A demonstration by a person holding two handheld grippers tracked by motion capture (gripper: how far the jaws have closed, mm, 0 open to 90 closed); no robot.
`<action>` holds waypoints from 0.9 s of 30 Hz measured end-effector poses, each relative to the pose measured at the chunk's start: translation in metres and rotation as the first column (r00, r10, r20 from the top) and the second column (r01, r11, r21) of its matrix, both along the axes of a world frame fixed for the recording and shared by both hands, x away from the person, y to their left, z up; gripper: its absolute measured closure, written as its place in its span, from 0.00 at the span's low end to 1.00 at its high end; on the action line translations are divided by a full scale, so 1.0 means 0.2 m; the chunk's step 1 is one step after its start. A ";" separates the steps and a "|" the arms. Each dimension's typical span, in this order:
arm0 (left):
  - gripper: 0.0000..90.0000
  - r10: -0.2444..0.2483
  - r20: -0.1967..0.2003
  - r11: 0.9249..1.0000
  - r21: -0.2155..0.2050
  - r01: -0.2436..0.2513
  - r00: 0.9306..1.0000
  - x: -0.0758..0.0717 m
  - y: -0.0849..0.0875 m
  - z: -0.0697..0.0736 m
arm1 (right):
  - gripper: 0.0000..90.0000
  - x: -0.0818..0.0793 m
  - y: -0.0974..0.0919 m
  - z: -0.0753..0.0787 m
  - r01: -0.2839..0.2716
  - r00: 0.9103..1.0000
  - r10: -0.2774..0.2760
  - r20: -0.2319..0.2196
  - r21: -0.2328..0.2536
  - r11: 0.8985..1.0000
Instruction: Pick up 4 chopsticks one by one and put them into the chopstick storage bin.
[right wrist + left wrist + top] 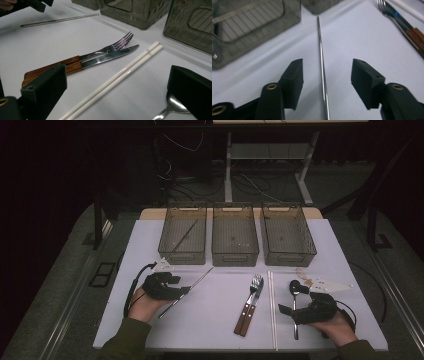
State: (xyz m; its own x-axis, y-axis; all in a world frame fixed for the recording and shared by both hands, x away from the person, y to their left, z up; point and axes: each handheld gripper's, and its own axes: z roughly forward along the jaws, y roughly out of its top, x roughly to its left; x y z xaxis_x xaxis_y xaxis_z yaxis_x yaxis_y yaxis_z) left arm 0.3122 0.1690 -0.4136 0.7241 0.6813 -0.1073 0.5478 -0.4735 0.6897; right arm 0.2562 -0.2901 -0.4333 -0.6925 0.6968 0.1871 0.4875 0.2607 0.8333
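A thin metal chopstick [192, 285] [322, 62] lies slanted on the white table [215, 325]. My left gripper [186, 291] [327, 67] is low over its near end, jaws on either side of it. The pads stand apart from the metal, so the gripper is open. My right gripper [286, 310] [117, 77] is open above the handle of a steel spoon [295, 287] [172, 105], whose bowl shows beside the right jaw. Nothing is held.
A wooden-handled fork [255, 290] [120, 42] and knife [250, 312] [110, 58] lie together mid-table, with white chopsticks [272, 305] [120, 77] to their right. Three wire baskets [235, 232] line the far edge; the left basket [175, 255] holds another metal chopstick [186, 234].
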 end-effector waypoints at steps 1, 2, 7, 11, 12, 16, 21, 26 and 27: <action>0.52 0.000 -0.004 1.000 0.004 0.000 1.000 -0.01 0.00 -0.01 | 0.03 0.00 0.00 0.00 0.000 1.000 0.000 0.001 0.001 1.000; 0.54 0.002 -0.009 1.000 0.011 -0.002 1.000 -0.01 0.00 -0.02 | 0.03 0.00 0.00 0.00 -0.001 1.000 0.001 0.002 0.001 1.000; 0.65 0.008 -0.024 1.000 0.020 -0.008 1.000 -0.01 0.02 -0.03 | 0.03 0.00 0.00 0.00 0.000 1.000 0.000 -0.001 0.000 1.000; 0.76 0.009 -0.057 1.000 0.020 -0.007 0.998 -0.01 0.02 -0.04 | 0.03 0.00 0.00 0.00 -0.001 1.000 0.001 -0.001 -0.001 1.000; 0.78 0.001 -0.061 1.000 0.029 0.001 0.998 -0.01 0.02 -0.04 | 0.03 0.00 0.00 0.00 -0.001 1.000 0.001 -0.001 0.000 1.000; 0.85 0.001 -0.082 0.999 0.037 0.002 0.997 -0.01 0.02 -0.06 | 0.03 0.00 0.00 0.00 0.000 1.000 0.000 -0.001 0.001 1.000; 0.88 -0.005 -0.095 0.998 0.068 0.012 0.995 -0.01 0.01 -0.07 | 0.03 0.00 0.00 0.00 0.000 1.000 0.000 0.000 0.000 1.000; 0.88 0.000 -0.098 0.995 0.094 0.009 0.995 0.00 0.01 -0.08 | 0.03 0.00 0.00 0.00 -0.001 1.000 0.001 0.001 0.000 1.000; 0.88 0.001 -0.100 0.995 0.095 0.009 0.995 0.00 0.01 -0.08 | 0.03 0.00 0.00 0.00 -0.001 1.000 0.001 0.001 0.000 1.000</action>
